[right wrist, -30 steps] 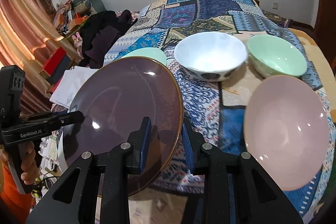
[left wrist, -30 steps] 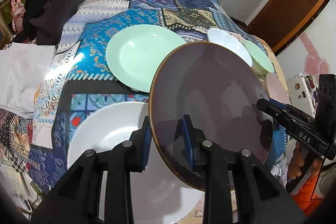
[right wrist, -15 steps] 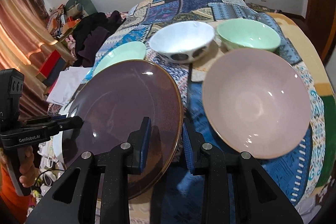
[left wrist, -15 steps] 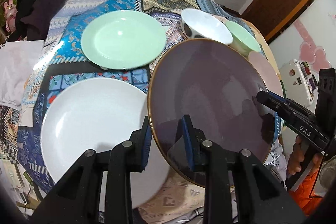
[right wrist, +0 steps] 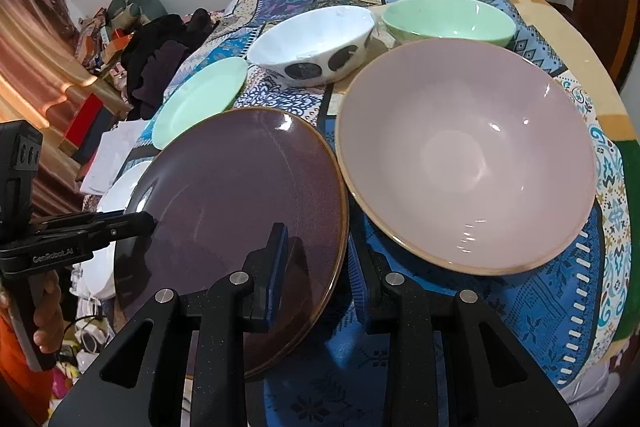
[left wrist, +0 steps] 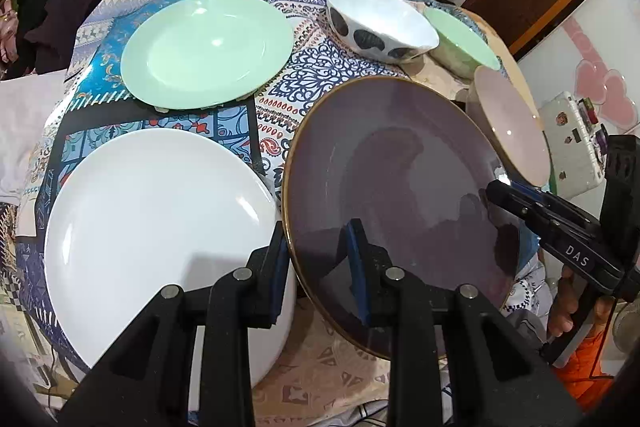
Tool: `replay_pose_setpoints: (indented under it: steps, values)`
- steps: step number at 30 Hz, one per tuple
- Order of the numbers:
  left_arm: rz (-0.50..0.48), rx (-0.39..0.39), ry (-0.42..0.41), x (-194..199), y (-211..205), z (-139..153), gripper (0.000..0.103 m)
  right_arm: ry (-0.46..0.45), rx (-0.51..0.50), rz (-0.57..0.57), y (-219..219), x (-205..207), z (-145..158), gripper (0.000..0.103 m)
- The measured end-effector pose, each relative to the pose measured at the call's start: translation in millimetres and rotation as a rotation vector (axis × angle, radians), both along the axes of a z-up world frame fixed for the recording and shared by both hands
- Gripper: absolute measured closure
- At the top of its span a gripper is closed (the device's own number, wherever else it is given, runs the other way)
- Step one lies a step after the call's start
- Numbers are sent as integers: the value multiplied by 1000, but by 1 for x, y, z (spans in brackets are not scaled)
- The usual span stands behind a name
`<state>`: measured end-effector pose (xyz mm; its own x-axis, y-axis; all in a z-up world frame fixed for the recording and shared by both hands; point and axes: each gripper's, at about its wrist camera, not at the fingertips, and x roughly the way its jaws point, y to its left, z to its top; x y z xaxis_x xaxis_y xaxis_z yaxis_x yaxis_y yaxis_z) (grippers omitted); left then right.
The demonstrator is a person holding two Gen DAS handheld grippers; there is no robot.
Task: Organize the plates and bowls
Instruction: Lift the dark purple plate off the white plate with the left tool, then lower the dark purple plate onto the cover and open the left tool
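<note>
Both tongs, left [left wrist: 316, 251] and right [right wrist: 320, 259], clamped on opposite rims of purple plate [left wrist: 392, 187], held tilted between white plate [left wrist: 152, 227] and pink bowl [right wrist: 464, 155]. Bowls look empty. Whether the purple plate touches the worktop [right wrist: 540, 307] is unclear.

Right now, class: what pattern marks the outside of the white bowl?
The white bowl has large dark, blackish spots on its outside, clearest in the right wrist view.
</note>
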<state>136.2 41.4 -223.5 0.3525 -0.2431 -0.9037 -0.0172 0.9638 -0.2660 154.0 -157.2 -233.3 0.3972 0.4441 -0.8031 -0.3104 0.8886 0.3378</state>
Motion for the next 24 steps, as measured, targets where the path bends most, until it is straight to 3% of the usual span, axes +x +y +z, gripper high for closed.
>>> replay_pose_setpoints:
  steps: [13,24]
  values:
    - [-11,10,29,30,-3,-20,75,24,-16,-27,-4,5,-11,76]
    - [-18,-9,20,33,-1,-24,75,15,-22,-14,-8,0,-5,74]
